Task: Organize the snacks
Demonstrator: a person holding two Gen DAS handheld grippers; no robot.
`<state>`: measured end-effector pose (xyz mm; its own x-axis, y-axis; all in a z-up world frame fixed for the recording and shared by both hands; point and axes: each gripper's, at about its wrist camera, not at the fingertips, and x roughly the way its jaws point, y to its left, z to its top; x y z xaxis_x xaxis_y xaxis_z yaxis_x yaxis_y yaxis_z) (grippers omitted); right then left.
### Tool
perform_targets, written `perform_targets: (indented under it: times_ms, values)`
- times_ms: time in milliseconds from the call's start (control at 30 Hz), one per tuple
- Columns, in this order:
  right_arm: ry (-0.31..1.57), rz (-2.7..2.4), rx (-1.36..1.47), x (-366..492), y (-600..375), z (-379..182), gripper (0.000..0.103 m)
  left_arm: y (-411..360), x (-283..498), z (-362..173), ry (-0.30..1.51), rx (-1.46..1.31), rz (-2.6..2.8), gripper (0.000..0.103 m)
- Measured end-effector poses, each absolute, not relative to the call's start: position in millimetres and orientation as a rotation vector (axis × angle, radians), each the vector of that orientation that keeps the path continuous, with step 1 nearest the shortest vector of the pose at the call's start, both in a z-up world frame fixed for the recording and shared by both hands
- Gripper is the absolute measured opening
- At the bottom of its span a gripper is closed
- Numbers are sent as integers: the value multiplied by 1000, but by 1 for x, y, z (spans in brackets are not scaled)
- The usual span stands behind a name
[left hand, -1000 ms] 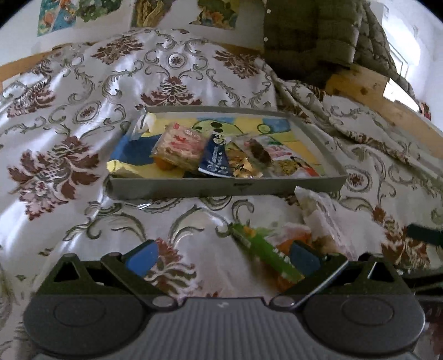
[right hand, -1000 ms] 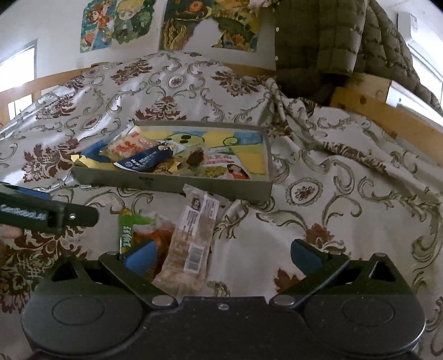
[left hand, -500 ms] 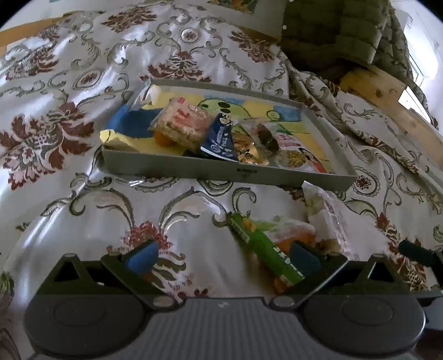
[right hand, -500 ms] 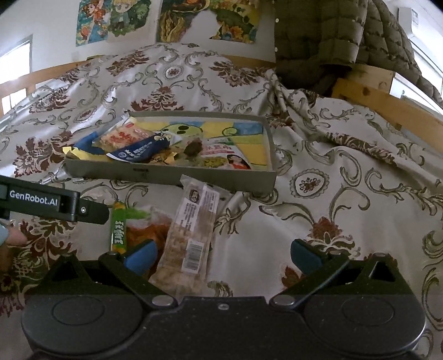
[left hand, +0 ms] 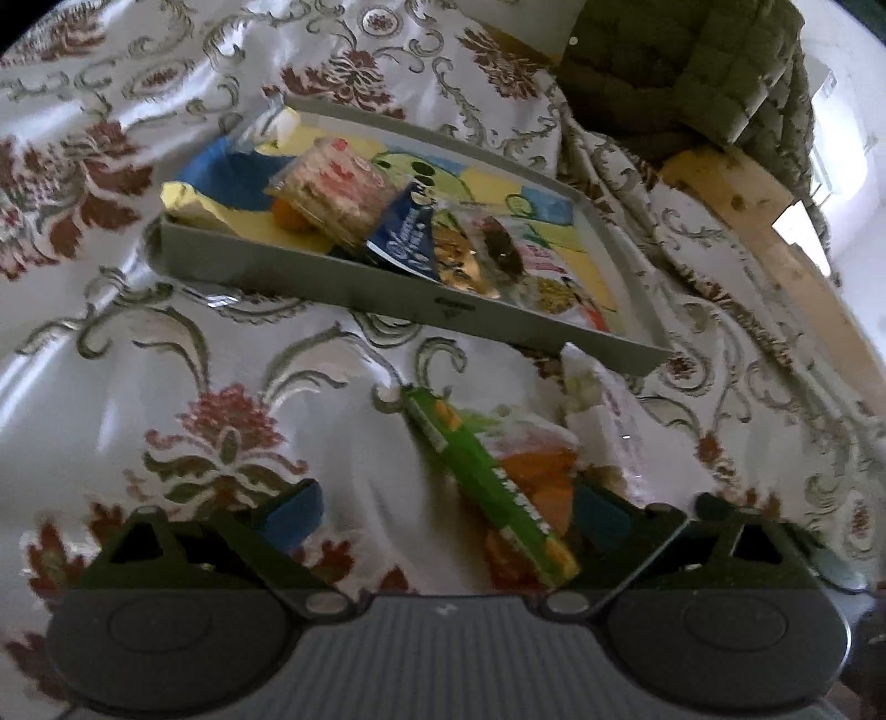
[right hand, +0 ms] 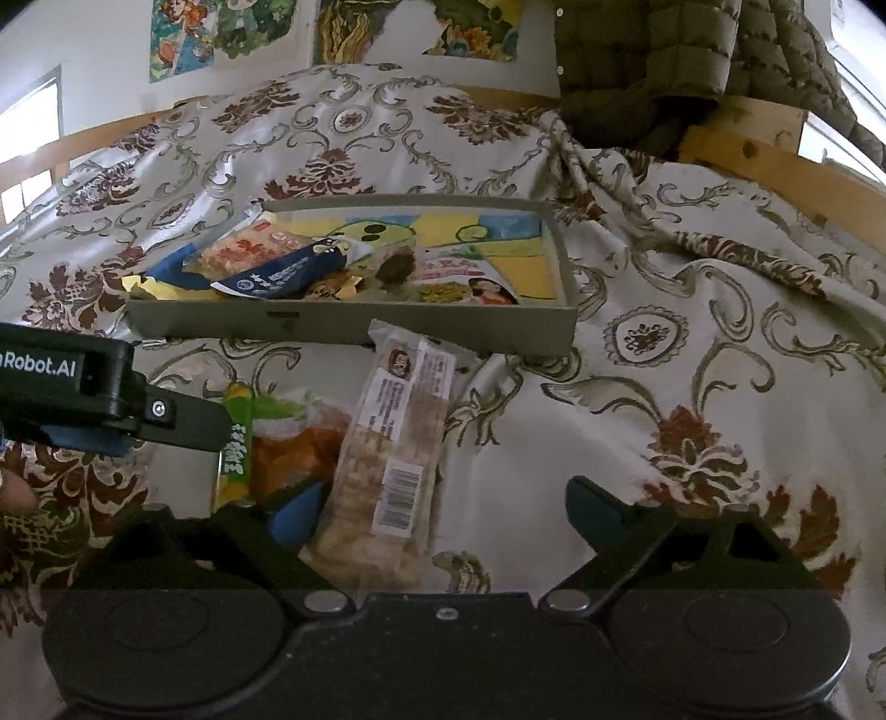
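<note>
Both jaws wide, closing, left gripper (left hand: 446,512) around green snack (left hand: 487,487), right gripper (right hand: 443,512) around cracker pack (right hand: 387,476)

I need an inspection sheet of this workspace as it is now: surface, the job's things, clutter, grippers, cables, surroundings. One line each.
Surface: bed covered by a floral bedspread, wrinkled.
Job's things: grey tray with several snack packets inside; in front of it, on the bedspread, a green snack packet and a clear cracker packet lie side by side.
Clutter: nothing seen.
Grippers: left gripper closing, the green snack packet between its jaws, pads not yet pressing; right gripper closing, the cracker packet between its jaws, not gripped.
Cables: nothing seen.
Surroundings: olive quilted jacket on a wooden bed rail; cartoon posters on the wall.
</note>
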<state>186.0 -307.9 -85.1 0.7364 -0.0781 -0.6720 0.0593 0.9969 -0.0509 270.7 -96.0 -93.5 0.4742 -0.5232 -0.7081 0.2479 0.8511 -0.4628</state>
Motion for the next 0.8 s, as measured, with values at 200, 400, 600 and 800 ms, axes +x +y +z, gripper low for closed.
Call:
perform_targets:
  times_ms: [200, 400, 600, 800]
  values:
    - [758, -53, 16, 190, -309, -88, 75, -99, 275, -99, 987, -329, -508, 83]
    - [753, -34, 2, 189, -304, -87, 64, -107, 289, -105, 1015, -406, -531, 68]
    - [763, -25, 19, 191, -306, -90, 62, -116, 289, -112, 1066, -445, -550, 62]
    - [771, -22, 68, 193, -308, -91, 61, -110, 287, -120, 1082, -519, -515, 56]
